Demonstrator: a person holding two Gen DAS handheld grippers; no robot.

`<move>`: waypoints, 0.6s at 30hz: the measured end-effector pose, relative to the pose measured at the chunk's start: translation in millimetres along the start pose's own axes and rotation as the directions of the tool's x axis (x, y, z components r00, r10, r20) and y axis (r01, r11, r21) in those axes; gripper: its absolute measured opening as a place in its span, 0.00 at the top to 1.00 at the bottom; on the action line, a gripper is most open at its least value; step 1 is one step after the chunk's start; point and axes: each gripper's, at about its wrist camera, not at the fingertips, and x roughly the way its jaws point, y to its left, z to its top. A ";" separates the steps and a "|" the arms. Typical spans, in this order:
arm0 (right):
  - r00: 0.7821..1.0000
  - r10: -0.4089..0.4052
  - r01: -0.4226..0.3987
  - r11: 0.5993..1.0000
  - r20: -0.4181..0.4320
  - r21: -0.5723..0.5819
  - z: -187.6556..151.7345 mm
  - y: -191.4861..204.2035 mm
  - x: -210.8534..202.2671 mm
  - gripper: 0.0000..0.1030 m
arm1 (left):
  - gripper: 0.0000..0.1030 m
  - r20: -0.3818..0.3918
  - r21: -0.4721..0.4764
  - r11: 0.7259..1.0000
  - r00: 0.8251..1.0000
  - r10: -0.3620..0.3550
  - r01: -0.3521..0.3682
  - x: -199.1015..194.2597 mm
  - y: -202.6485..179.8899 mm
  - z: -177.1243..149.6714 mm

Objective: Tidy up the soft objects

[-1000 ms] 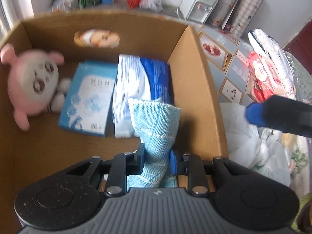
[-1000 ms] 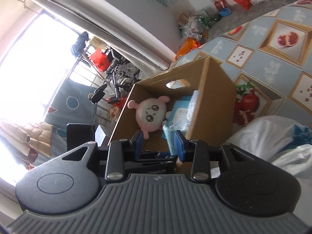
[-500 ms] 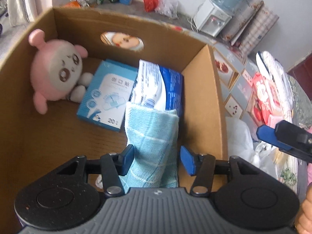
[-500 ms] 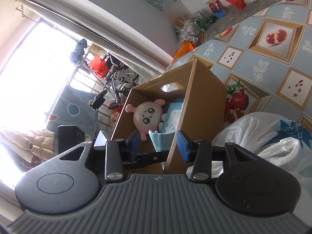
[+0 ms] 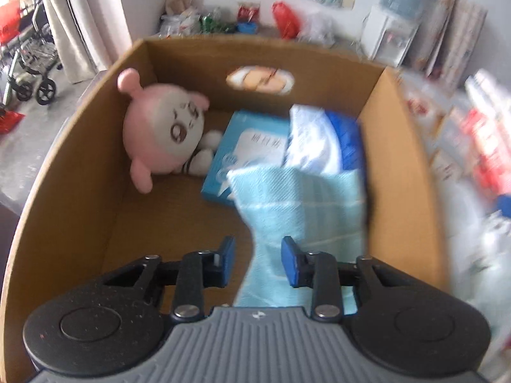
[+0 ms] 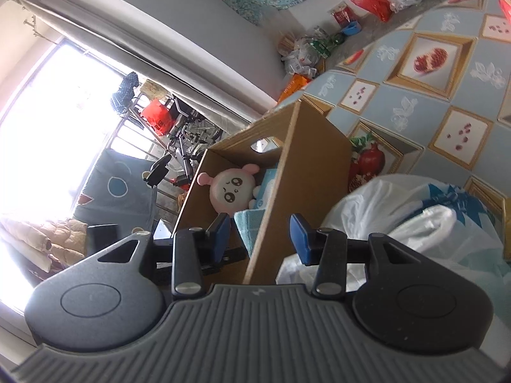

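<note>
A light blue knitted towel (image 5: pixel 300 204) lies inside an open cardboard box (image 5: pixel 80 166), draped against the box's right-hand wall and partly over two packets. One second ago the left gripper (image 5: pixel 257 260) was clamped on this towel; half a second ago its jaws had spread off it. Now they are closing again, standing at a narrow gap. The towel's lower edge passes between the blue pads, but there is clear space on the left pad's side, and whether the right pad touches the cloth cannot be told through the blur. The camera has also drawn back — more of the box rim and the room beyond shows than before.

Counted inside the box: one towel, one round pink plush toy (image 5: pixel 163 137) leaning in the far left corner, one flat light blue carton (image 5: pixel 236 146) and one blue-and-white soft pack (image 5: pixel 322 140) beside it — four things in all.

The right gripper (image 6: pixel 259 234) hangs outside the box, over its near edge, jaws moderately apart and holding nothing. It has slid to the right since a second ago, so that the box's wall now sits between its pads in view. White plastic bags (image 6: pixel 408 210) lie just beside the box on a fruit-patterned cloth (image 6: pixel 447 63).
</note>
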 end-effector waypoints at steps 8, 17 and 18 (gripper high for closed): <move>1.000 0.004 -0.004 0.999 0.000 0.033 -4.4 -16.8 -6.1 0.59 | 0.86 -0.081 0.024 0.999 0.996 -0.031 0.033 44.7 -8.9 3.4; 1.000 0.007 -0.007 0.997 -0.008 0.074 -2.0 -31.4 -3.5 0.58 | 0.84 -0.146 0.028 0.963 0.954 -0.260 0.267 50.6 -16.7 3.0; 1.000 0.008 -0.007 0.997 -0.009 0.074 -2.2 -31.2 -3.3 0.58 | 0.83 -0.150 0.025 0.965 0.955 -0.255 0.261 50.6 -16.6 3.5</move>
